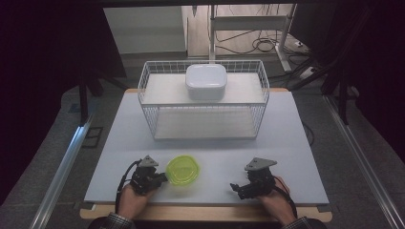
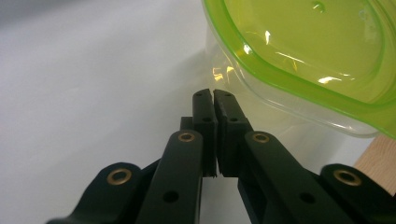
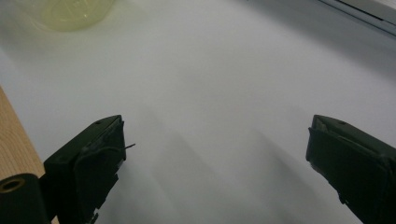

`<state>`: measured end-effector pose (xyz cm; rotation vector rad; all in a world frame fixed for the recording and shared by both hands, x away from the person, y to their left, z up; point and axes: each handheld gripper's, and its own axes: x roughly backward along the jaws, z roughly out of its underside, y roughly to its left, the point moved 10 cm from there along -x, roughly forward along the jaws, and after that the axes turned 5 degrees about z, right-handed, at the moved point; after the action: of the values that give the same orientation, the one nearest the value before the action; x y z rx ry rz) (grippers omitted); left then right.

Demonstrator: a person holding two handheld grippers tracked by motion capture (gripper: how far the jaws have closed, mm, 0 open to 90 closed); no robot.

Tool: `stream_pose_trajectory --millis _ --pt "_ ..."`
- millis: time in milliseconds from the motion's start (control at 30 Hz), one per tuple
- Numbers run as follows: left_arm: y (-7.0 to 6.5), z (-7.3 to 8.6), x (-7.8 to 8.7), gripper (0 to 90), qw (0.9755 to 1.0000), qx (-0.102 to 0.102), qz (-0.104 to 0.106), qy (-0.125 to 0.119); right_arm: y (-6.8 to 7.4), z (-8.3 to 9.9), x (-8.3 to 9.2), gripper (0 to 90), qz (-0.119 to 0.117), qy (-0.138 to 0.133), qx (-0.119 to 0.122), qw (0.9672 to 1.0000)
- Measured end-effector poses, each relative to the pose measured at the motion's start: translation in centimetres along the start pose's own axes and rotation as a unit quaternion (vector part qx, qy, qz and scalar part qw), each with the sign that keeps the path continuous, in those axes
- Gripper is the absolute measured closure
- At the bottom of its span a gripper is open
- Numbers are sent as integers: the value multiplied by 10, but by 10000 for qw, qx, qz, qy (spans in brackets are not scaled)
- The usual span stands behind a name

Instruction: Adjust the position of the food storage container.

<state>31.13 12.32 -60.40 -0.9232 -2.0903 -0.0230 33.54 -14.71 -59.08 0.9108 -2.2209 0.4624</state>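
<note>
Black jaws of the left gripper (image 2: 214,100) rise closest to the lens in its own view, pressed together with nothing between them, their tips just beside the clear wall of the green-lidded container (image 2: 322,60), apart from it or barely touching; which of the two cannot be told. Seen from the high view, that container (image 1: 183,171) sits on the pale grey table (image 1: 286,143) near the front edge, directly to the right of the left gripper (image 1: 160,179) and well apart from the right gripper (image 1: 235,187), whose jaws stand wide apart and empty over bare tabletop in the right gripper view (image 3: 217,154). A wooden strip (image 1: 205,213) borders the table in front of the container. Behind the container, toward the far edge, stands a white wire basket rack (image 1: 148,102), and on its upper shelf rests a white lidded box (image 1: 206,81). Open tabletop lies between container and rack, with nothing standing in the way. Beyond the rack the room is dim, with grey floor, table legs and loose cables (image 1: 260,45). The container stands upright with its lid facing up; its outline is a rounded square with no clear long axis.
</note>
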Motion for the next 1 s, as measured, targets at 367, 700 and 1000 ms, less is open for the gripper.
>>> stream_pose_trajectory --millis 367,700,1000 --pt "-14 -17 -23 877 9997 -200 95 45 0 0 0 49 7 10 7 10000" --pt "-30 -26 -38 875 9989 -393 239 91 -1 1 0 49 19 16 9 10000" --pt "-31 -27 -33 812 9988 -447 199 -3 -1 0 0 49 22 7 -9 10000"
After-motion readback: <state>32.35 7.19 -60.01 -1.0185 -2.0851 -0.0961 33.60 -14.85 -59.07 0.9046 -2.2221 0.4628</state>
